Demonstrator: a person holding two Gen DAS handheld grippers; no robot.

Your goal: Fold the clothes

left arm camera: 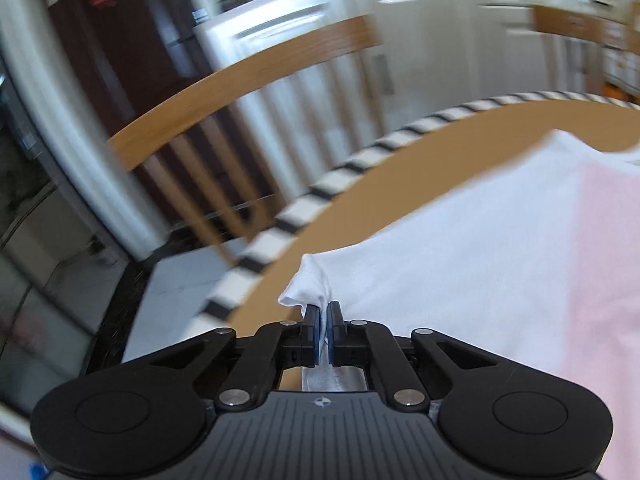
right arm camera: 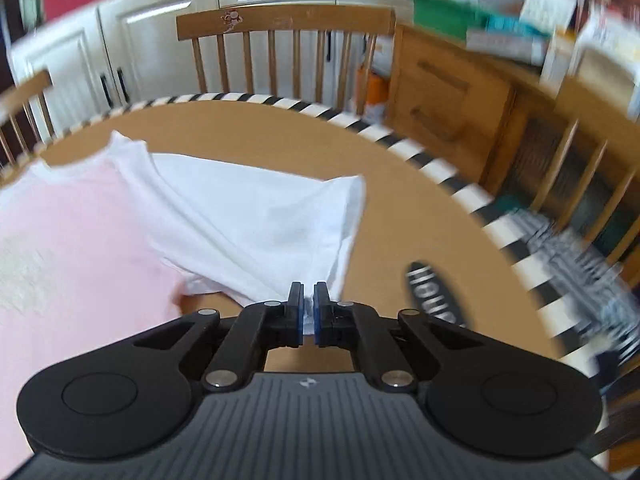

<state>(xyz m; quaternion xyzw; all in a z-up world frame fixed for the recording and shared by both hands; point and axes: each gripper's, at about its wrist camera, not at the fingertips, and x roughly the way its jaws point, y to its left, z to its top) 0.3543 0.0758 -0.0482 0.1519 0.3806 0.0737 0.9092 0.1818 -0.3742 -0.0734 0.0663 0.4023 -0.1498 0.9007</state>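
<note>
T-shirt [right arm camera: 248,216], white and pink, spread flat on table [right arm camera: 384,240], no fold made: left gripper [left arm camera: 324,322] clamped on 9 o'clock corner, right gripper [right arm camera: 307,304] on 3 o'clock hem.

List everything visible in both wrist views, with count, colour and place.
T-shirt: one, white with pink front, spread on the table.
Table: one, tan top, black-and-white striped edge.
Chairs: at least two, wooden, behind the table.
Cabinets: white, along the far wall.
Black oval object: one, white lettering, on the table at right.
Left gripper: black, shut on the T-shirt's edge.
Right gripper: black, shut on the T-shirt's edge.
</note>
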